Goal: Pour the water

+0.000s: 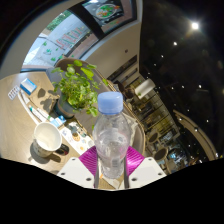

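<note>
A clear water bottle (112,140) is pinched between the pads of the claw (112,168), its long axis upright, blue cap (110,102) pointed up.

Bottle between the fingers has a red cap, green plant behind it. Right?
Not quite. The gripper view shows the bottle with a light blue cap, not red. It does sit between the fingers, and the green plant stands behind it.

Dark ceiling (185,60) with a bright spotlight (194,26). Leafy green plant (80,88) on the table (25,125), posters (70,35) on the wall behind it.
</note>
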`<state>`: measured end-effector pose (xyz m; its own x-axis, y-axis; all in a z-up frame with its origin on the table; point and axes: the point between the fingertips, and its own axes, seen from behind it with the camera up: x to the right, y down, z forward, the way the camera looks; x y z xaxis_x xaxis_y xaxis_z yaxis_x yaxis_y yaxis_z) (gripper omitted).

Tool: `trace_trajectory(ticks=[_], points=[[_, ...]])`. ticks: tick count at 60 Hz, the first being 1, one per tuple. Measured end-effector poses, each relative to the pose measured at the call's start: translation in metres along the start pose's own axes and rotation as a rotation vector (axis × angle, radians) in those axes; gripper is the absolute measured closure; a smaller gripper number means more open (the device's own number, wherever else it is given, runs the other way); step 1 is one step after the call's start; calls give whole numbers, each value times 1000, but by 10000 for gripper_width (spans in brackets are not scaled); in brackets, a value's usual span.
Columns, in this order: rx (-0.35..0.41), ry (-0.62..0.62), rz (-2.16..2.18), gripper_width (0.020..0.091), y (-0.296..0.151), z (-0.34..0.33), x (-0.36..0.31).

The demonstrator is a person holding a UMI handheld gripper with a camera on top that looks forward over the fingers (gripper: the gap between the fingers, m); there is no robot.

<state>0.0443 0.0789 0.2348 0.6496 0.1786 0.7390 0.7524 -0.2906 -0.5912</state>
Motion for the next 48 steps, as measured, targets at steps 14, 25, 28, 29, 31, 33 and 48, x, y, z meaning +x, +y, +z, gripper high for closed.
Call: trace_trajectory(ticks=[14,25,28,29,31,33,48], points=[[15,-209,512,766,27,5,-20],[12,-317,648,767,53,22,-59],[-2,-340,669,766,62,25,-69],[-7,-345,675,767,64,27,-74],[-16,-358,693,766,69,29,-81],[-23,-369,709,764,74,32,-87],[-72,-403,747,739,114,47,-121]])
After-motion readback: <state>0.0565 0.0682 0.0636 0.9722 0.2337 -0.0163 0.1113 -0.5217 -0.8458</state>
